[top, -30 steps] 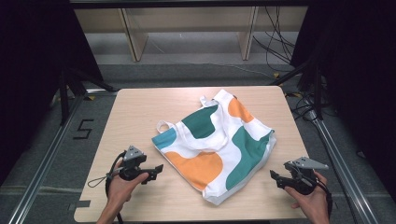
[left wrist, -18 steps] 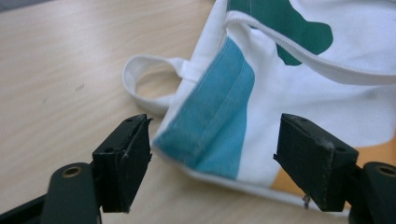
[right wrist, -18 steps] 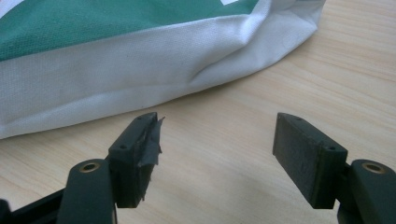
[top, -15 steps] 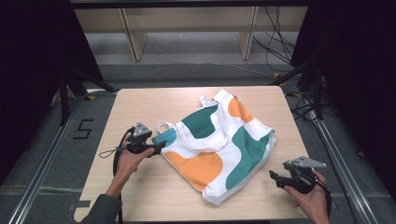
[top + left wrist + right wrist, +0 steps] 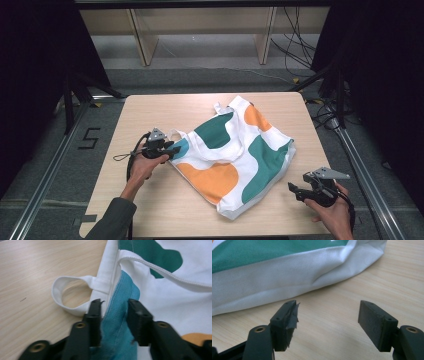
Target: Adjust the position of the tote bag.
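The one piece of writing that can be read is a dark numeral 5 (image 5: 89, 138) marked on the grey floor (image 5: 60, 165) left of the table (image 5: 150, 112); the bag itself carries no legible label.

A white fabric tote bag (image 5: 235, 150) with teal-green, orange and blue blotches lies flat and slightly rumpled across the middle of the light wooden table, turned diagonally. Its mouth seems to face the far left, though the folds make that hard to confirm, and nothing can be seen inside it. One short white loop handle (image 5: 72, 293) lies on the bare wood just beside the bag's left edge.

The left gripper (image 5: 167, 149) sits at that left edge. In the left gripper view its two black jaws stand either side of a raised fold of the blue patch (image 5: 116, 315), with cloth between them; the left jaw touches the fabric, while the right one looks close but not pressed in, so the gripper (image 5: 113, 312) is not yet clamped.

The right gripper (image 5: 296, 190) rests low near the table's near right corner, apart from the bag. In the right gripper view its jaws are spread wide over bare wood, holding nothing (image 5: 327, 315), with the bag's white bottom edge (image 5: 287, 287) lying beyond them. A scrap of torn dark tape hangs off the left jaw pad (image 5: 293, 315).
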### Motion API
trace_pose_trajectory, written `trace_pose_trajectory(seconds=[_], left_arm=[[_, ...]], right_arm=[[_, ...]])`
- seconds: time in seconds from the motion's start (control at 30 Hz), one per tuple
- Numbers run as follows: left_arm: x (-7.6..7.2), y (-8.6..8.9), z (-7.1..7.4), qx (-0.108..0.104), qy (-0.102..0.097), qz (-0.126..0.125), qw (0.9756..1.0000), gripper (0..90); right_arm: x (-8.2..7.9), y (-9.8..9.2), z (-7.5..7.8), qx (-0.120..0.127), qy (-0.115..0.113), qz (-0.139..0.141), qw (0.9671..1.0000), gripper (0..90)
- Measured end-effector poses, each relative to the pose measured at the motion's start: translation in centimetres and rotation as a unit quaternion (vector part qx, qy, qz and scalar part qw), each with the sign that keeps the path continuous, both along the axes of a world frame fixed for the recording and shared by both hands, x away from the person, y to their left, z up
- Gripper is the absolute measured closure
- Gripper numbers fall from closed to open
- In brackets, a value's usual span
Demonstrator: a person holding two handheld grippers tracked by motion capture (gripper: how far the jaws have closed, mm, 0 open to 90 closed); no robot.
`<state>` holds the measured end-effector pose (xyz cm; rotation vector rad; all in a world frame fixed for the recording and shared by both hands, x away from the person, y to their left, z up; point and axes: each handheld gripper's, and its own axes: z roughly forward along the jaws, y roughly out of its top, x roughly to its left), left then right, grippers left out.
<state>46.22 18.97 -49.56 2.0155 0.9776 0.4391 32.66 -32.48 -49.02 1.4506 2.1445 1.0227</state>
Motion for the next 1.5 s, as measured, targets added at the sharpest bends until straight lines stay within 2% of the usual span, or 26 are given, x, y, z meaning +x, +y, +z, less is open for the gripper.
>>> trace_pose_trajectory(seconds=[0.07, 0.13, 0.17, 0.2, 0.23, 0.37, 0.4, 0.43, 0.47, 0.57, 0.6, 0.67, 0.73, 0.83, 0.87, 0.93, 0.97, 1.0, 1.03, 1.13, 1.17, 1.23, 1.27, 1.37, 1.4, 1.5], left_arm=[[-0.2, 0.4, -0.2, 0.002, 0.000, -0.010, 0.9999, 82.7], [-0.6, 0.4, -0.6, -0.014, 0.007, -0.009, 0.9998, 85.2], [-0.7, 0.3, -0.7, -0.012, 0.005, -0.011, 0.9999, 87.1], [-0.9, 0.3, -0.7, -0.005, 0.003, -0.012, 0.9999, 87.6], [-1.0, 0.3, -0.7, -0.010, 0.012, -0.011, 0.9998, 87.8], [-1.9, 0.6, -0.6, -0.010, 0.017, -0.017, 0.9997, 88.1], [-2.2, 0.7, -0.6, -0.016, 0.021, -0.015, 0.9995, 88.1], [-2.5, 0.9, -0.7, -0.024, 0.024, -0.013, 0.9993, 88.1], [-3.3, 1.1, -0.6, -0.025, 0.027, -0.016, 0.9992, 88.1], [-4.3, 1.4, -0.5, -0.021, 0.026, -0.024, 0.9991, 88.1], [-4.9, 1.4, -0.6, -0.029, 0.027, -0.021, 0.9990, 88.1], [-5.7, 1.6, -0.5, -0.027, 0.030, -0.024, 0.9989, 88.1], [-6.5, 1.8, -0.5, -0.016, 0.026, -0.031, 0.9990, 88.1], [-7.5, 1.9, -0.5, -0.020, 0.029, -0.037, 0.9987, 88.0], [-7.9, 1.8, -0.7, -0.035, 0.023, -0.034, 0.9985, 88.0], [-8.6, 1.8, -0.7, -0.037, 0.032, -0.031, 0.9983, 88.0], [-8.9, 1.7, -0.8, -0.039, 0.030, -0.034, 0.9982, 88.0], [-9.2, 1.9, -0.7, -0.028, 0.031, -0.042, 0.9982, 87.9], [-9.5, 1.7, -0.7, -0.040, 0.030, -0.037, 0.9981, 87.9], [-9.9, 1.8, -0.7, -0.038, 0.034, -0.048, 0.9975, 87.7], [-10.0, 1.8, -0.8, -0.040, 0.036, -0.046, 0.9975, 87.6], [-10.1, 1.7, -0.8, -0.043, 0.041, -0.042, 0.9973, 87.6], [-10.2, 1.7, -0.8, -0.042, 0.043, -0.045, 0.9972, 87.6], [-10.5, 1.5, -0.9, -0.046, 0.037, -0.044, 0.9973, 87.5], [-10.6, 1.5, -0.9, -0.042, 0.043, -0.045, 0.9972, 87.5], [-10.9, 1.2, -0.9, -0.044, 0.046, -0.053, 0.9966, 87.5]], right_arm=[[0.2, -0.2, 0.1, -0.016, -0.018, 0.015, 0.9996, 32.7], [0.0, 0.1, 0.2, -0.006, -0.008, 0.004, 0.9999, 32.8], [0.1, 0.0, 0.1, -0.003, -0.012, 0.016, 0.9998, 32.8], [0.2, 0.1, 0.1, -0.009, -0.020, 0.016, 0.9996, 32.8], [-0.1, 0.4, 0.2, 0.001, -0.009, 0.008, 0.9999, 32.8], [0.1, 0.2, 0.3, -0.005, -0.022, 0.026, 0.9994, 33.6], [-0.2, 0.6, 0.4, 0.007, -0.011, 0.016, 0.9998, 33.8], [0.0, 0.4, 0.4, 0.005, -0.018, 0.028, 0.9994, 33.8], [-0.3, 0.9, 0.7, 0.022, -0.015, 0.025, 0.9993, 34.2], [-0.4, 1.1, 1.1, 0.021, -0.027, 0.039, 0.9986, 34.3], [-0.6, 1.3, 1.3, 0.027, -0.025, 0.040, 0.9985, 34.5], [-1.1, 2.1, 1.8, 0.051, -0.017, 0.041, 0.9977, 34.7], [-1.2, 2.5, 2.1, 0.051, -0.026, 0.058, 0.9967, 35.2], [-1.7, 3.8, 2.7, 0.059, -0.026, 0.075, 0.9951, 35.9], [-1.8, 4.4, 2.8, 0.066, -0.026, 0.080, 0.9943, 36.0], [-1.8, 5.6, 2.8, 0.064, -0.020, 0.080, 0.9945, 35.3], [-2.0, 6.2, 2.9, 0.066, -0.001, 0.063, 0.9959, 35.3], [-1.6, 6.5, 2.6, 0.057, -0.001, 0.069, 0.9960, 34.4], [-1.6, 6.5, 2.6, 0.057, -0.001, 0.069, 0.9960, 34.4], [-1.2, 6.9, 1.9, 0.061, 0.033, 0.059, 0.9958, 33.4], [-0.9, 7.1, 1.3, 0.084, 0.069, 0.069, 0.9917, 35.3], [-0.9, 7.3, 1.2, 0.083, 0.080, 0.063, 0.9913, 38.2], [-0.5, 7.2, 0.9, 0.064, 0.063, 0.080, 0.9927, 42.8], [-0.2, 7.7, 1.2, 0.034, 0.057, 0.087, 0.9940, 54.2], [0.0, 7.6, 1.1, 0.032, 0.036, 0.090, 0.9948, 58.9], [0.5, 6.9, 1.3, 0.031, 0.020, 0.096, 0.9947, 67.1]])
